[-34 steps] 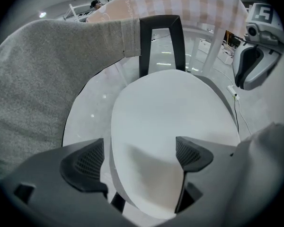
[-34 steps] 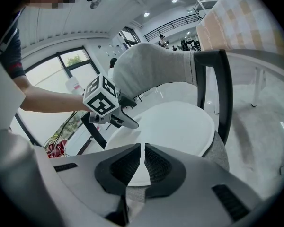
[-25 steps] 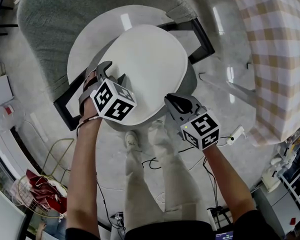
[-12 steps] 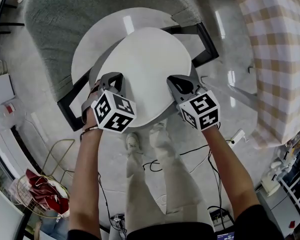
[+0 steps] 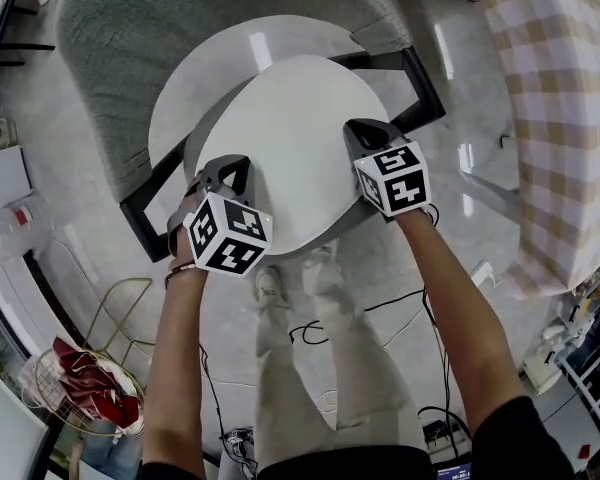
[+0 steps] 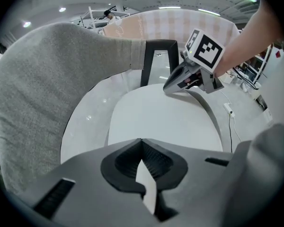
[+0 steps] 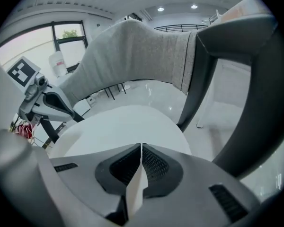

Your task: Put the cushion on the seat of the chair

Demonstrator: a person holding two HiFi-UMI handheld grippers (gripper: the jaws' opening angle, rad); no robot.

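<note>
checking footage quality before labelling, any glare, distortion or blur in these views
Head view: ceiling lights glare in streaks on the glossy floor and the chair seat; sharp, edges bent by the wide lens. Left gripper view: strong fisheye, dark corners, white cushion nearly featureless. Right gripper view: bright window at the left, black chair frame bowed.

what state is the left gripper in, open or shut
Shut: the left gripper has its jaws pressed together on the thin white edge of the cushion.
</note>
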